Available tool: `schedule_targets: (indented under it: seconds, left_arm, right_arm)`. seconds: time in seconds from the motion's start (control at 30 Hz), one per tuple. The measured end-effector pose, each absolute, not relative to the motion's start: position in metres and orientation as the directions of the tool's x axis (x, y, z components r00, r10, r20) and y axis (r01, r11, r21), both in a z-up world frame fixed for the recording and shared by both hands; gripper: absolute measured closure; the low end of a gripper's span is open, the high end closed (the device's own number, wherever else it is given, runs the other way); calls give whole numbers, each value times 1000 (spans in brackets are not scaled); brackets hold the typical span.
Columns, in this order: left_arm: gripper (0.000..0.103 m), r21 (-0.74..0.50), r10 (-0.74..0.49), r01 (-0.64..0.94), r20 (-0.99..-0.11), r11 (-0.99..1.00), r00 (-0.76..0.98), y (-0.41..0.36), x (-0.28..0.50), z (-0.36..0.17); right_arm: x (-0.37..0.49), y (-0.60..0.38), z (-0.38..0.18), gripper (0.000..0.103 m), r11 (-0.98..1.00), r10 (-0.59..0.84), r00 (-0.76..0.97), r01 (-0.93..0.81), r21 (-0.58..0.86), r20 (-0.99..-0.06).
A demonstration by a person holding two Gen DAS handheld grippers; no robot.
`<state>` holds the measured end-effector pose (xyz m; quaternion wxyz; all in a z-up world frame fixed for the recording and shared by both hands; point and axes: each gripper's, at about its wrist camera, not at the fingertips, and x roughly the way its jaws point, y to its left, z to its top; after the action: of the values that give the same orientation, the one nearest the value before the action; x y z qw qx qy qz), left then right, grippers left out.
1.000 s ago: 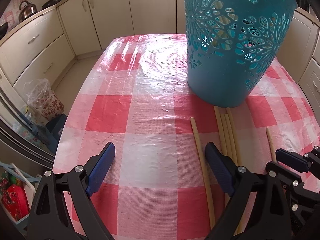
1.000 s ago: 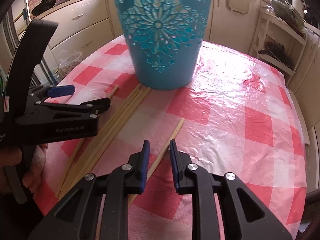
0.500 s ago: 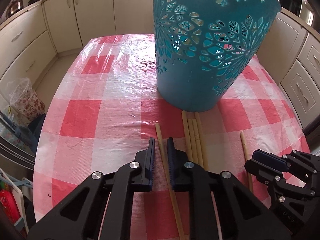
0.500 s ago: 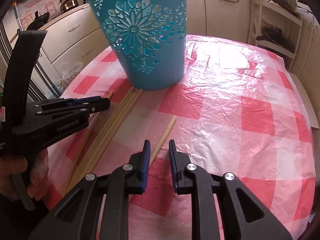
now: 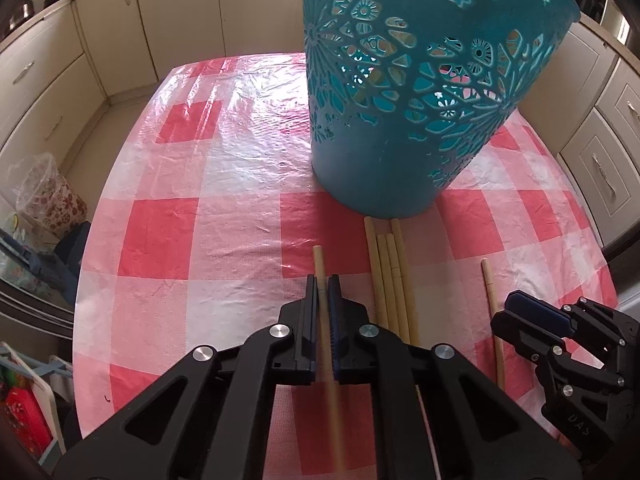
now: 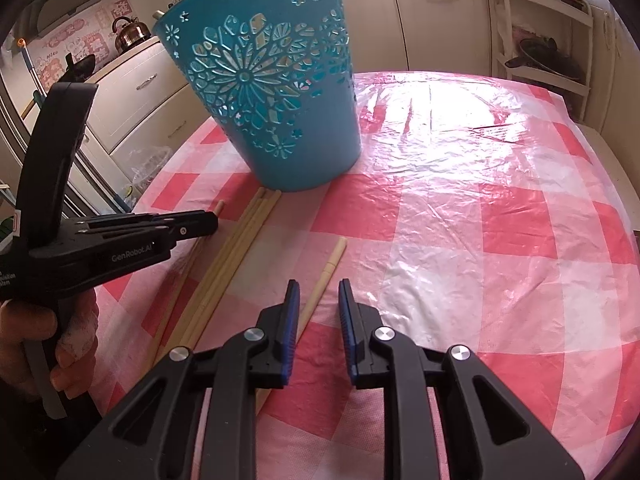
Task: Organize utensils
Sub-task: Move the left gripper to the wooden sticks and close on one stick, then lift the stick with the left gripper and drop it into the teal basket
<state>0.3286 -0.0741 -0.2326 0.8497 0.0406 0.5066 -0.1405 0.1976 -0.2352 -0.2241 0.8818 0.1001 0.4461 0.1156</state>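
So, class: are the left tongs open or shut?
Shut: the left tongs pinch a single chopstick between their blue pads.

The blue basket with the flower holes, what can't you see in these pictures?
- Inside of the blue basket: both views show only its wall; pale shapes behind the holes are unclear, and the rim is cut off in the left view.
- Near end of the chopstick in the left claw: blurred, hidden by the claw.
- Lone chopstick: lower part hidden by the right claw.
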Motion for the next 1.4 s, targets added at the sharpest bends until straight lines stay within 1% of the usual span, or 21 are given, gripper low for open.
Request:
schedule_targets:
  seconds: [0.03,0.17,0.3,0.4,0.5,0.6,0.7,0.83,1.0,1.1,1.27,1.4]
  left_arm:
    - [99,-82,-206,281,-871,956,446,-73,327,-231]
    - [99,-106,-226,258,-837,960,498,-60,315,-210]
    - [99,-177,-296,257,-771,950,563,-39,299,-172]
    - [99,-232,-359,278,-690,932,628,-27,287,-129]
    - [99,-273,-411,307,-590,912,695,-26,284,-82]
    - [99,-296,-439,330,-492,896,752,-30,290,-40]
    - [99,-303,-449,347,-405,888,796,-41,301,-9]
    - [99,-301,-427,339,-306,891,851,-61,318,17]
    - [99,-281,-347,281,-223,918,911,-86,344,29]
    - [99,-269,-308,250,-199,930,930,-99,360,23]
    - [99,-279,-272,207,-220,938,937,-110,388,-1]
    - [99,-278,-258,189,-237,942,937,-113,392,-25]
  right_arm:
    - [198,-237,-224,78,951,300,575,-116,287,-761]
    - [196,-242,-224,78,945,315,576,-114,308,-754]
    - [192,-247,-222,75,943,320,577,-122,308,-752]
    - [193,-244,-222,74,945,318,578,-124,304,-752]
    - [194,-242,-223,73,945,316,579,-127,300,-752]
    - [193,-236,-223,68,946,317,579,-138,292,-751]
    - [194,-234,-223,66,947,316,579,-142,289,-751]
    - [196,-234,-225,66,945,321,580,-142,295,-749]
    - [197,-235,-226,64,942,329,579,-147,302,-746]
    - [197,-237,-226,63,938,339,578,-150,312,-743]
    - [196,-238,-225,61,934,351,575,-156,322,-740]
    - [197,-238,-225,59,932,355,573,-160,324,-739]
